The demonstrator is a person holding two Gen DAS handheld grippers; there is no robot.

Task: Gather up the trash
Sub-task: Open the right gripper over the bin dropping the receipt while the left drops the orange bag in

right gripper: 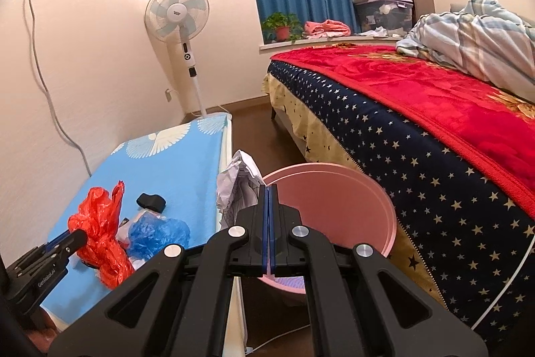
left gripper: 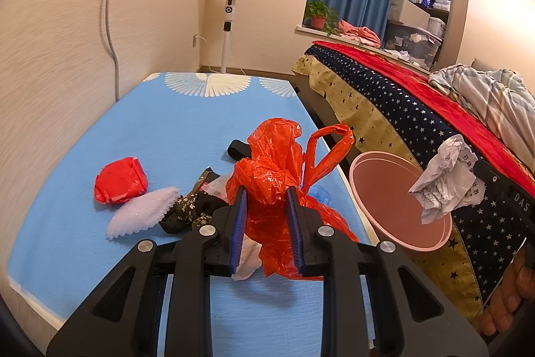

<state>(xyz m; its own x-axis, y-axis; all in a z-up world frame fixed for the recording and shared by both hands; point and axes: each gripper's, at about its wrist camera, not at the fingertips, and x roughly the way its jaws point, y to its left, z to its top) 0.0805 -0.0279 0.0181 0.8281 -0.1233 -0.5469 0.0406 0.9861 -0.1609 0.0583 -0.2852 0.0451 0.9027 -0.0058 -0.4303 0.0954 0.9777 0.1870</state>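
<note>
The left gripper (right gripper: 78, 235) carries the white word "GenRobot.AI" along its black side. The right gripper (left gripper: 501, 189) shows the white letters "DAS" on its black body. The crumpled paper (left gripper: 444, 179) has small printed characters, too small to read.

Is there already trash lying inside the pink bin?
No, the pink bin shows only bare inner wall; the crumpled paper sits in the right gripper beside it.

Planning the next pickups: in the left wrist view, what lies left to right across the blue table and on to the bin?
red wrapped bundle → white scalloped plastic piece → black patterned wrapper → orange plastic bag between the left gripper fingers → pink bin → crumpled paper
</note>
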